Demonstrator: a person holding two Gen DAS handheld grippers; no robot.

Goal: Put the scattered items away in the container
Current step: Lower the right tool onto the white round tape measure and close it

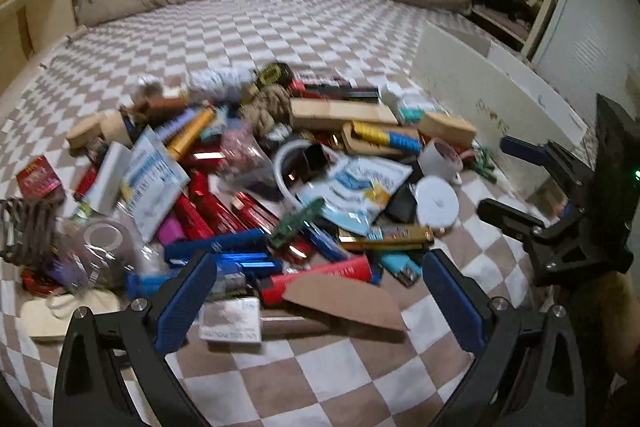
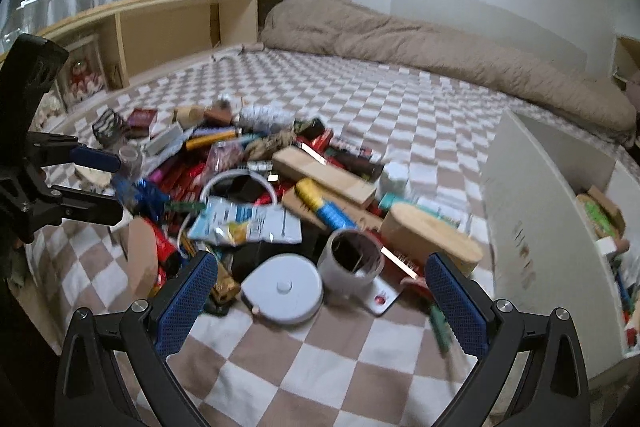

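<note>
Clearly we are at a picking step: both grippers hover over the pile with nothing in them. Our left gripper (image 1: 318, 291) has its jaws spread wide and empty; our right gripper (image 2: 320, 297) likewise stands wide apart and empty.

Between the right jaws and just ahead lie the white round case (image 2: 285, 290) and, touching it on the right-finger side, the white mug (image 2: 352, 261). We judge the round case the easiest next grab: it sits at the pile's near edge with bare checked bedsheet (image 2: 304, 359) in front. The move calls for lowering the jaws astride it, closing, then carrying it off to the right, where the white container (image 2: 532, 227) stands beyond the right finger with a few things already inside.

Between the left jaws sit a brown card flap (image 1: 344, 301) and a red box (image 1: 320, 273), with a white labelled packet (image 1: 230, 321) just by the left finger.

Counting what we can: one container, one mug, one round case, one white ring (image 2: 236, 183), two wooden blocks (image 2: 324, 177) (image 2: 430, 237). The red boxes overlap too much in the blur to count.
</note>
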